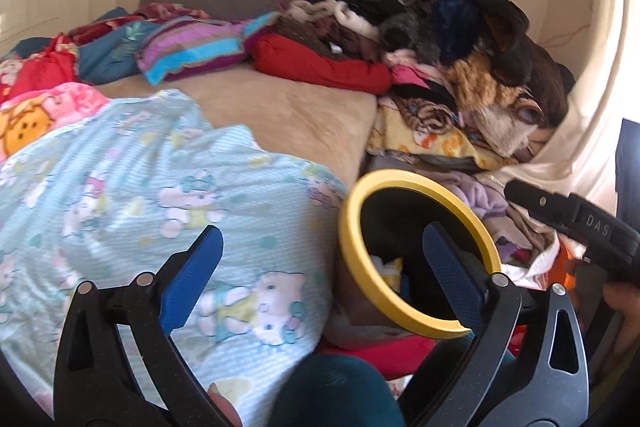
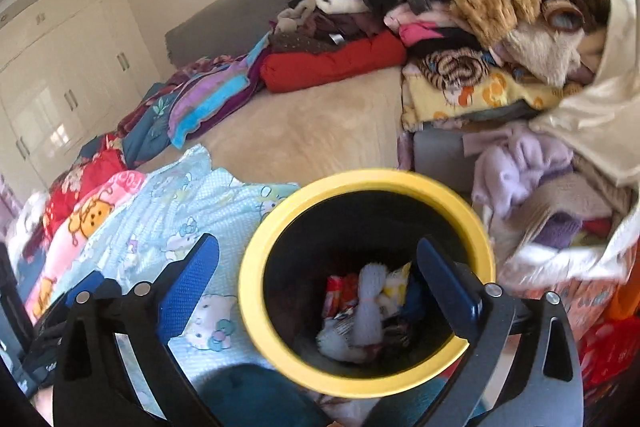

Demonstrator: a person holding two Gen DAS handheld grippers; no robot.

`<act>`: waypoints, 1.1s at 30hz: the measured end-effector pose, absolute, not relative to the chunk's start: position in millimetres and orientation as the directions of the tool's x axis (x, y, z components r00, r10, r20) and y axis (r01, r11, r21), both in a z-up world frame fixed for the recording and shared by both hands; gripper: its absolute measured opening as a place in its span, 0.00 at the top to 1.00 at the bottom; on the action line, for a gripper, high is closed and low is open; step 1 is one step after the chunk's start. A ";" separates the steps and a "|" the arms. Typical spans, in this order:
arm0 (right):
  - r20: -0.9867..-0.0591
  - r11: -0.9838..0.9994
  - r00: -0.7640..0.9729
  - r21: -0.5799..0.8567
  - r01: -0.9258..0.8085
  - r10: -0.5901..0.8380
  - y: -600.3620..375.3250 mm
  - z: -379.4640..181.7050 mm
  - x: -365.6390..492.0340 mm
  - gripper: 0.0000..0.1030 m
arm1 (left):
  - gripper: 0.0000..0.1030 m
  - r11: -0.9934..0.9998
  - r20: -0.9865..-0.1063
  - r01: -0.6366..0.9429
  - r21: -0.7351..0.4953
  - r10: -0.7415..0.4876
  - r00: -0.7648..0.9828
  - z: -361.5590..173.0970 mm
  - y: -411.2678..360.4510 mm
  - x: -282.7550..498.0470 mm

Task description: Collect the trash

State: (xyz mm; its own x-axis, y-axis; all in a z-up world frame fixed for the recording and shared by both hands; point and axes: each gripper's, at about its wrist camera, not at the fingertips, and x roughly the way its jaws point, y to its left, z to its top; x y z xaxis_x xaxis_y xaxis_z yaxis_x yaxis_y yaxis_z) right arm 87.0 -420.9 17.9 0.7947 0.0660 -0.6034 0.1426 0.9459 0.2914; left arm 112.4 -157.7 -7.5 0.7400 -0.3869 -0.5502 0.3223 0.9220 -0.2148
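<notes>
A black waste bin with a yellow rim stands against the bed's side. It holds several pieces of trash: a red wrapper, a pale fluffy piece and a yellow-white packet. My right gripper hangs above the bin's left rim, open, with nothing between its blue pads; its right finger is over the bin's mouth. In the left wrist view the bin's rim is at the lower right. My left gripper is open and empty over the pale blue cartoon blanket, its right finger in front of the bin's mouth.
The bed carries a tall heap of clothes and blankets at the far right and folded bedding at the far left. More clothes are piled beside the bin. White wardrobes line the left wall.
</notes>
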 end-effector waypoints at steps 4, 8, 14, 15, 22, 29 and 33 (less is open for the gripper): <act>-0.563 0.963 0.825 0.245 0.109 0.050 -398.3 9.1 70.9 0.06 | 0.11 0.941 -0.524 0.276 -0.194 -0.337 0.782 -2.2 -139.0 100.4; -0.514 0.986 0.857 0.159 0.048 0.041 -376.2 -2.4 44.8 0.06 | 0.11 0.959 -0.497 0.237 -0.158 -0.285 0.820 0.3 -121.8 84.5; -0.425 0.997 0.904 0.070 -0.010 0.039 -351.4 -13.5 8.8 0.06 | 0.11 0.968 -0.458 0.210 -0.140 -0.252 0.853 -1.6 -100.3 56.1; -0.395 0.997 0.918 0.073 0.003 0.026 -349.5 -13.1 4.8 0.06 | 0.11 0.970 -0.449 0.201 -0.134 -0.240 0.861 -1.8 -97.8 50.7; -0.295 0.999 0.955 0.035 -0.022 0.032 -337.7 -6.0 -10.5 0.06 | 0.11 0.977 -0.378 0.180 -0.114 -0.211 0.902 -0.1 -95.2 24.9; -0.280 0.999 0.959 0.037 -0.028 0.037 -335.4 -3.5 -17.2 0.06 | 0.11 0.981 -0.360 0.164 -0.106 -0.192 0.913 0.1 -97.6 19.3; -0.280 0.999 0.959 0.039 -0.027 0.037 -334.7 -4.0 -18.1 0.06 | 0.11 0.983 -0.364 0.155 -0.100 -0.182 0.913 -1.0 -97.3 17.7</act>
